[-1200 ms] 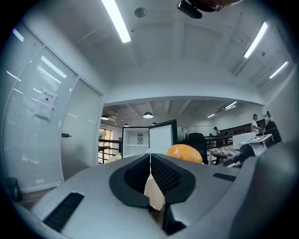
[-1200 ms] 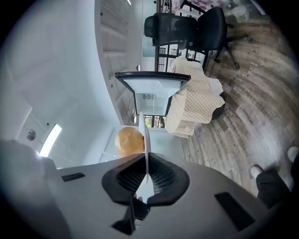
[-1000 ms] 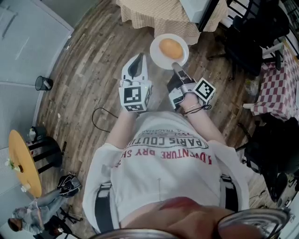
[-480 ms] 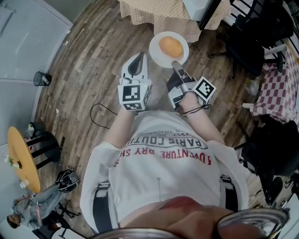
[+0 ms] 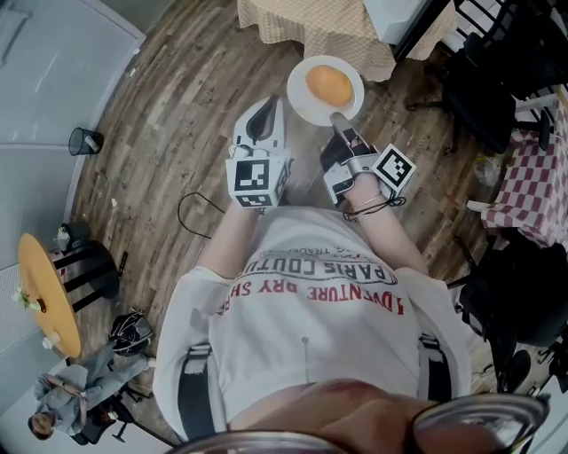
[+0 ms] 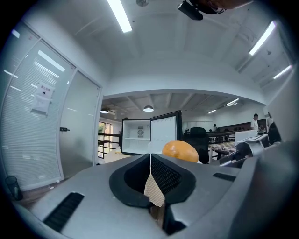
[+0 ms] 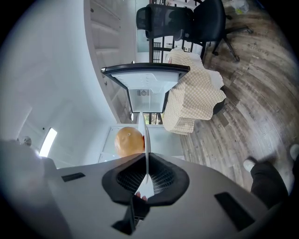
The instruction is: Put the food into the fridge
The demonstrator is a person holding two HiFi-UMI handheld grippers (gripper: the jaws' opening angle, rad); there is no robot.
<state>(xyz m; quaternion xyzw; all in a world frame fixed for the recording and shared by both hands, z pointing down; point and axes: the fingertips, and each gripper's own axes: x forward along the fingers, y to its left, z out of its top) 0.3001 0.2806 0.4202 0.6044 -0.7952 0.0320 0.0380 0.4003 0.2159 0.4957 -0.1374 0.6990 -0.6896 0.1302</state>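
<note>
A round orange piece of food (image 5: pixel 329 84) lies on a white plate (image 5: pixel 304 105), carried above the wooden floor in front of the person. My right gripper (image 5: pixel 337 117) is shut on the plate's near rim. In the right gripper view the plate (image 7: pixel 145 140) shows edge-on between the closed jaws, with the food (image 7: pixel 129 141) to its left. My left gripper (image 5: pixel 264 111) is beside it on the left, shut and empty. The small fridge (image 6: pixel 149 133) stands ahead with its door open, and also shows as the fridge (image 7: pixel 145 88) in the right gripper view.
A table with a beige checked cloth (image 5: pixel 311 27) is just beyond the plate. A black office chair (image 5: pixel 497 80) and a red-checked table (image 5: pixel 541 168) stand to the right. At the left are a bin (image 5: pixel 86 140), a floor cable (image 5: pixel 191 213) and a round yellow table (image 5: pixel 44 293).
The floor and furniture have shifted slightly in the head view as the person moves. Both grippers and the plate keep the same pose and grip.
</note>
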